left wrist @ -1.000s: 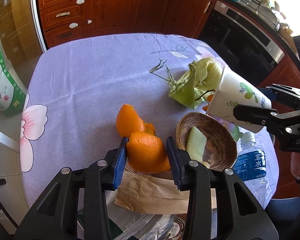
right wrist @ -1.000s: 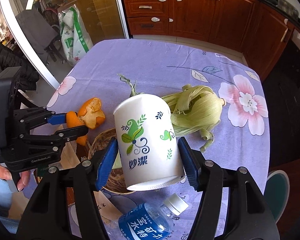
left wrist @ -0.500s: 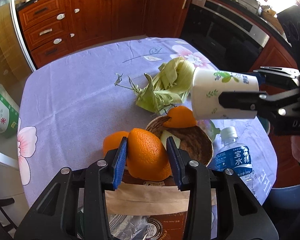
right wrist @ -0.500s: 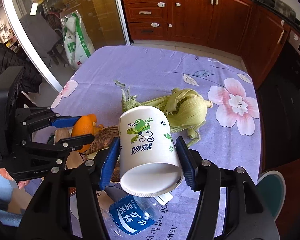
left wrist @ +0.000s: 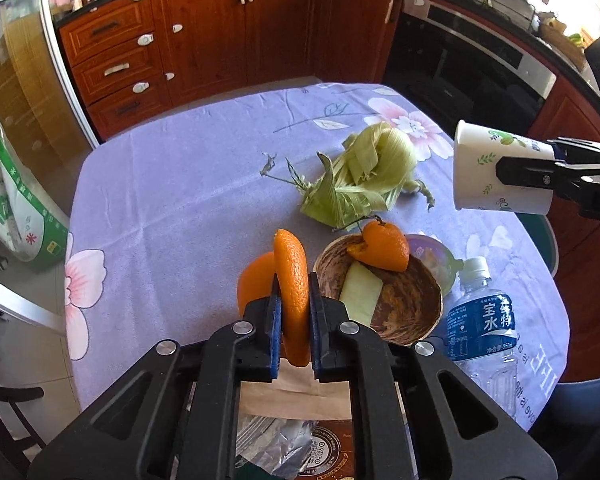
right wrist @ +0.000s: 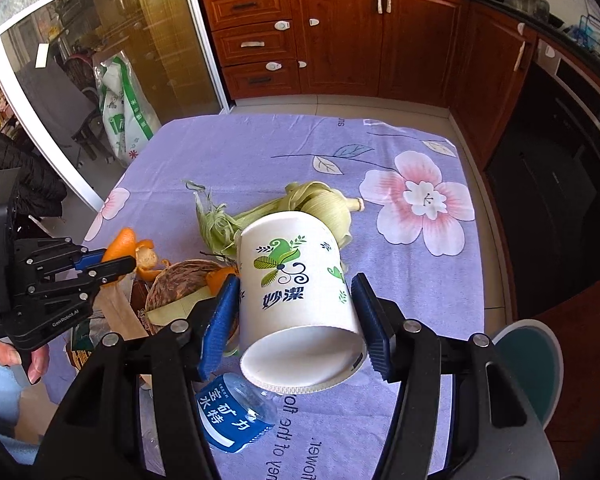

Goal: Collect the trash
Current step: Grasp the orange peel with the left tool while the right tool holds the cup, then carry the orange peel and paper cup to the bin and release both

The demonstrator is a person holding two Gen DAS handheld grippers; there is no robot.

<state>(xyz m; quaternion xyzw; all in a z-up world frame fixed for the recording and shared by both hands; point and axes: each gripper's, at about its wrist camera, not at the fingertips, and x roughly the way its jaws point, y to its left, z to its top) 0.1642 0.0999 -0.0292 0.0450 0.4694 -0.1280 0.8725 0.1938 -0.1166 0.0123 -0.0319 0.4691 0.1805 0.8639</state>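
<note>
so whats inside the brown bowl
An orange peel and a pale green strip sit in the bowl. Anything beneath them is hidden.

- I see the paper cup [right wrist: 298,300], matt white
- orange peel [left wrist: 295,284], pitted, slightly glossy
- tablecloth [left wrist: 172,184], soft matt cloth
- bottle [left wrist: 480,332], clear glossy plastic
- cabinets [right wrist: 340,36], varnished wood

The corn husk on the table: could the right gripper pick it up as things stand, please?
Probably not yet: the right gripper is shut on the paper cup, so its jaws are occupied, though the corn husk lies uncovered just beyond.
</note>
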